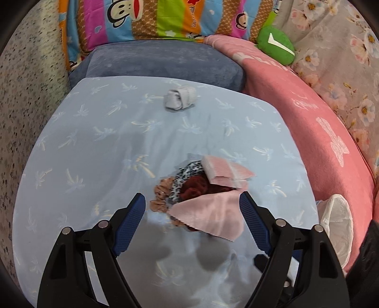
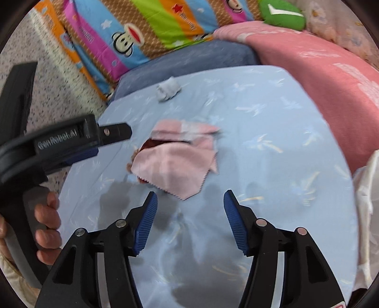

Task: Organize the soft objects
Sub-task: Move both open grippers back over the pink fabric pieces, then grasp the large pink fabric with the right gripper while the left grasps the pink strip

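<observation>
Scrunchies (image 1: 187,189) heaped mid-sheet on pale blue bedding (image 1: 94,142), half covered by pink cloth (image 1: 213,213); rolled white sock (image 1: 180,97) well apart. Left gripper (image 1: 191,206) spread wide just short of heap; right gripper (image 2: 190,206) likewise spread, empty

A home bedroom is shown. A bed is covered by a light blue sheet (image 1: 99,142) printed with palm trees, and a grey-blue pillow (image 1: 161,64) lies at its far edge. A monkey-patterned striped quilt (image 1: 146,19) is piled behind, with a pink blanket (image 1: 308,123) and a floral cover (image 1: 343,71) along the right edge.
</observation>
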{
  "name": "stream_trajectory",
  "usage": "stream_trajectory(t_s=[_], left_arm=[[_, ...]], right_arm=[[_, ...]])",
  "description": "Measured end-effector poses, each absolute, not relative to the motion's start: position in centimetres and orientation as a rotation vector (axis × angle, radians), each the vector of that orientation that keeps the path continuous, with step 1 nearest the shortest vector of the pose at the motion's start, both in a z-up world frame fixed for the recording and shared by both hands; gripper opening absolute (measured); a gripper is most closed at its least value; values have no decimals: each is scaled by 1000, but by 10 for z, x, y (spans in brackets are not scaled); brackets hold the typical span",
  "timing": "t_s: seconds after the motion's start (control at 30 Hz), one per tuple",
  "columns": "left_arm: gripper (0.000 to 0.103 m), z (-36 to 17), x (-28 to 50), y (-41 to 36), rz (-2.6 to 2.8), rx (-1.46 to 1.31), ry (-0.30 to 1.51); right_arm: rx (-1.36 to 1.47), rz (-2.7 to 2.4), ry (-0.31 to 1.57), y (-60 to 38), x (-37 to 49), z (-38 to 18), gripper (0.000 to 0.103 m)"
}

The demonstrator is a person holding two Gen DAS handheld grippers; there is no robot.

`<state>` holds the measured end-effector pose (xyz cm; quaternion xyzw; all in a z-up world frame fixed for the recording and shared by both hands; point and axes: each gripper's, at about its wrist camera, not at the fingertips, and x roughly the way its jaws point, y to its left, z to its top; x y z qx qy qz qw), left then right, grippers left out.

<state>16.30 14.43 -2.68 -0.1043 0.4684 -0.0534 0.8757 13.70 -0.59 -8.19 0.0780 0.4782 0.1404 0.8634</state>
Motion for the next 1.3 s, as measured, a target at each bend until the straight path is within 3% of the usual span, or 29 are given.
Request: stream_trajectory(t_s=[0.27,0.37,0.47,0.6,0.73,0.83,0.93,1.0,1.1,1.3], left_arm=[[78,-37,177,159,-111,-233,1001],[78,-39,183,160,-118,-237,1007],[78,-41,191,157,-133,-244,1013],[77,-44,202,148,-160,-249,1019],[76,-49,211,135,-186,-255,1036],[65,-54,218,124,-209,-250,1057],[46,-59,222,117,-214,-236,1079],[27,-60,222,115,-220,-242,1089],[15,-57,219,114,-221,-240,1079],[10,-36,210,111,-239,-235,1037]], right_arm=[[152,275,1047,19,162,-110,58],[142,259,1056,17,169,-116,53],[97,238,1048,17,177,-116,39],[95,219,1066,9,183,-118,4],[118,217,1074,-1,183,-118,1],[121,216,1076,-3,181,-117,1],[130,221,1071,-5,179,-114,1],[133,224,1064,-7,178,-110,1],[142,225,1045,-12,174,-101,1],[170,218,977,-25,164,-72,1]])
